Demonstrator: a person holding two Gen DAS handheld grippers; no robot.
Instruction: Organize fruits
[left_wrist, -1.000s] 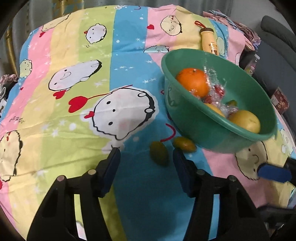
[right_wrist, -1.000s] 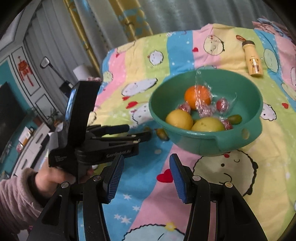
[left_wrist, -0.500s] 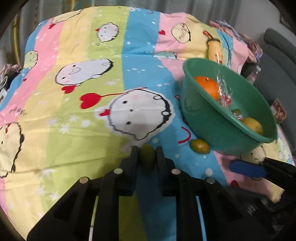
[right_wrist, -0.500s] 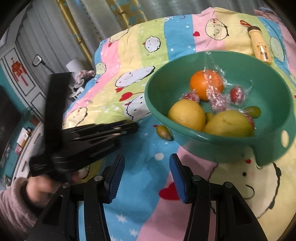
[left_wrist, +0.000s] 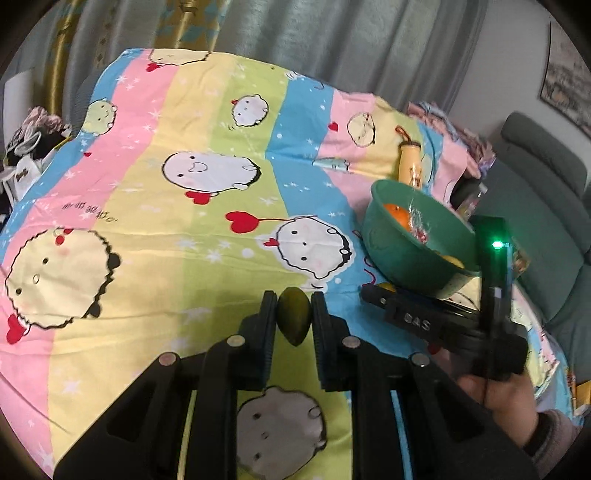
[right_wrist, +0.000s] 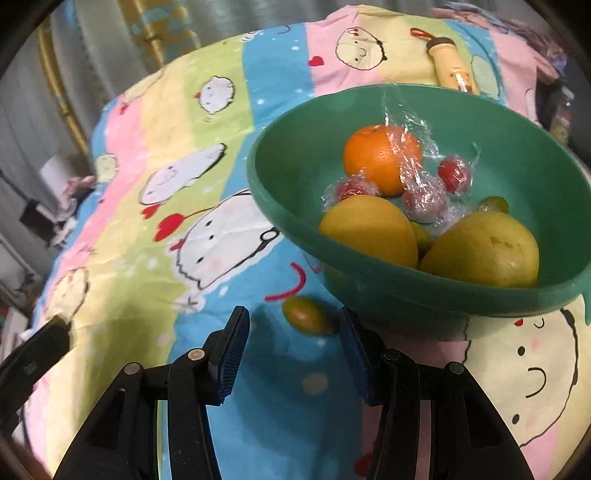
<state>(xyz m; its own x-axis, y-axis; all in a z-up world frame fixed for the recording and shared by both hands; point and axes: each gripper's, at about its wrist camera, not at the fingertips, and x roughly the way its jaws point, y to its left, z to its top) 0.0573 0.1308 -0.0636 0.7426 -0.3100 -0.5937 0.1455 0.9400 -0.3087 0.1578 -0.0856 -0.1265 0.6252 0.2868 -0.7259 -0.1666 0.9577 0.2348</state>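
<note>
Green fruit (left_wrist: 293, 319) is clamped in my left gripper (left_wrist: 293, 325); my right gripper (right_wrist: 293, 341) stands apart near the bowl (right_wrist: 291, 206).

light: soft, dim indoor | shadows: faint | blur: slight, right view | edges: fisheye-bent, dark corners

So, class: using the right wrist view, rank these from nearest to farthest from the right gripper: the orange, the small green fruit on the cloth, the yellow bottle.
1. small green fruit, on the cloth just ahead of the right gripper.
2. orange, inside the green bowl.
3. yellow bottle, lying on the cloth behind the bowl.
</note>
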